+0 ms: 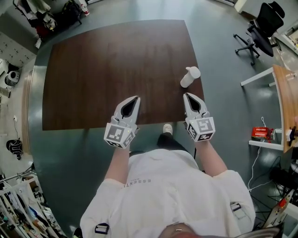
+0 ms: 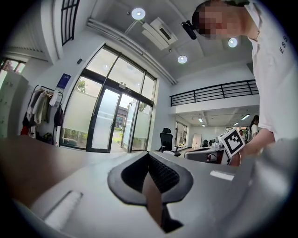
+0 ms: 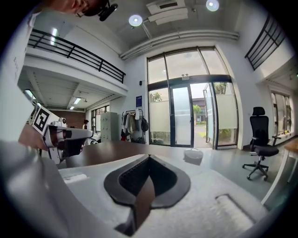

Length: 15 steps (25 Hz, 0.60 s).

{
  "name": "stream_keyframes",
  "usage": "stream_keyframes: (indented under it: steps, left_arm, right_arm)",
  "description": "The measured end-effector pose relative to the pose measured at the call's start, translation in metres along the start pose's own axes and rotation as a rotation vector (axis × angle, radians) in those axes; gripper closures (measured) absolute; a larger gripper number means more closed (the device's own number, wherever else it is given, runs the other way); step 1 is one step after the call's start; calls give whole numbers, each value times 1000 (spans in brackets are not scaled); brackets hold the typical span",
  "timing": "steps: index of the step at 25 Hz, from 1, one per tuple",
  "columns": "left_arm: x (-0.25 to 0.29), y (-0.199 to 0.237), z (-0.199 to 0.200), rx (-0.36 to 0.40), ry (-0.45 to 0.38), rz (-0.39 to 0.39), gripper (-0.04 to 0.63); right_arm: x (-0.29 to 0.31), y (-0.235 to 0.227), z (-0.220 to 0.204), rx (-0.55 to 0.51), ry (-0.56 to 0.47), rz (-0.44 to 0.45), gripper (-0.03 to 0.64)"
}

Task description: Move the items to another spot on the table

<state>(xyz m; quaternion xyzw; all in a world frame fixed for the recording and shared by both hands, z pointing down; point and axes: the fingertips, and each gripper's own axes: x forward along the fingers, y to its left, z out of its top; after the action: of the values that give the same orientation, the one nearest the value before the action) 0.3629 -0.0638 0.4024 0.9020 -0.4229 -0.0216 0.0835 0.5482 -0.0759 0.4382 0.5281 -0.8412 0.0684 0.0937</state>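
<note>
A white lidded container (image 1: 190, 76) stands near the right edge of the dark brown table (image 1: 111, 69). It also shows small in the right gripper view as a white container (image 3: 193, 155) ahead and slightly right of the jaws. My right gripper (image 1: 186, 95) is shut and holds nothing, its tip just short of the container over the table's near edge. My left gripper (image 1: 136, 98) is also shut and holds nothing, over the near edge further left. In both gripper views, the left gripper (image 2: 149, 154) and the right gripper (image 3: 149, 158) have their jaws closed together with nothing between them.
The container is the only item I see on the table. A black office chair (image 1: 263, 28) and a wooden desk (image 1: 286, 102) with a red box (image 1: 261, 133) stand to the right. Coat racks and clutter (image 1: 46, 14) lie beyond the far left corner.
</note>
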Motion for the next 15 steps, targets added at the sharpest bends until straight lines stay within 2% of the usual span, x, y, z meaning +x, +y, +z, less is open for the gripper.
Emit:
stream_keyframes:
  steps: [9,15]
  left_arm:
    - [-155,65,5,40,5,-21,588]
    - [-237,100,17,46,-19,25,588]
  right_arm:
    - [1,154,14,22,-72,-55,629]
    - [-2,259,-1,42,-39,-40,629]
